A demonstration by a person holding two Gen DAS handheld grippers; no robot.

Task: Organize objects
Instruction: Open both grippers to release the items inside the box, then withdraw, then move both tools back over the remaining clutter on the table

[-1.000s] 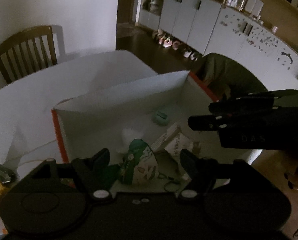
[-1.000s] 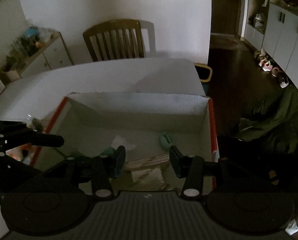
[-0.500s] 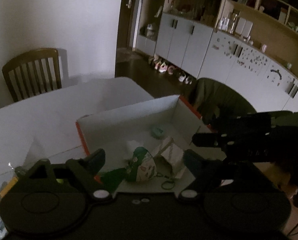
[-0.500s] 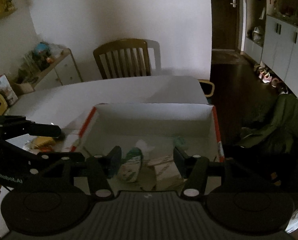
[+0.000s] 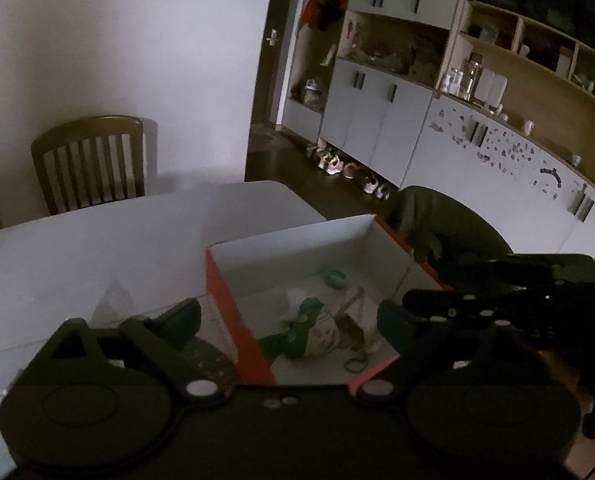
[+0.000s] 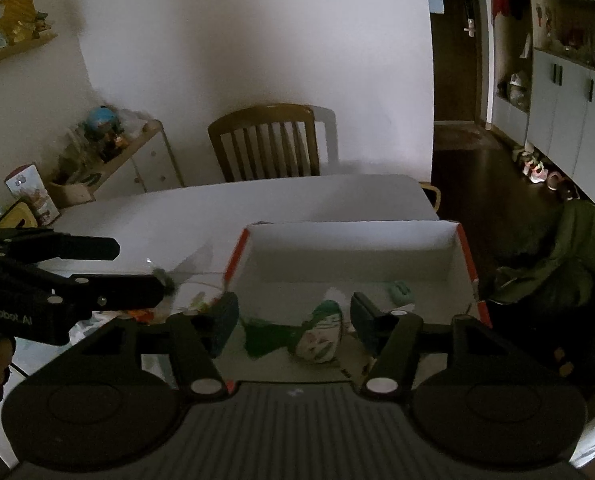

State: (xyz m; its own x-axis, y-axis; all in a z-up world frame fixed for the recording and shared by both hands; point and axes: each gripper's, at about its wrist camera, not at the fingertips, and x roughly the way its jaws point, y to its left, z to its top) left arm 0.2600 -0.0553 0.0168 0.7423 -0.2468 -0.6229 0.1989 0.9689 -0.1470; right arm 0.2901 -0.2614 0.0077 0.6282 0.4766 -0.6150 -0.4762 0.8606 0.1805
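Both grippers, left (image 5: pixel 287 320) and right (image 6: pixel 293 326), have just been opening, empty above the box (image 6: pixel 353 228), where the soft, light pouch (image 6: pixel 319 340) looks easiest pinched at its green neck.

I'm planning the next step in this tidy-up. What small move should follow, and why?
Probably swing the left gripper toward the loose clutter on the table beside the box. Both grippers' jaws have just been opening, nothing between them; the green-and-white pouch already lies inside.

Open cardboard box (image 5: pixel 217 276) w/ orange-red edges, white inside, on the table (image 5: pixel 97 248). In it: green-and-white bag (image 5: pixel 317 330) on its side near front, small teal item (image 5: pixel 334 277) toward back, paper packet (image 5: pixel 359 310) beside bag.
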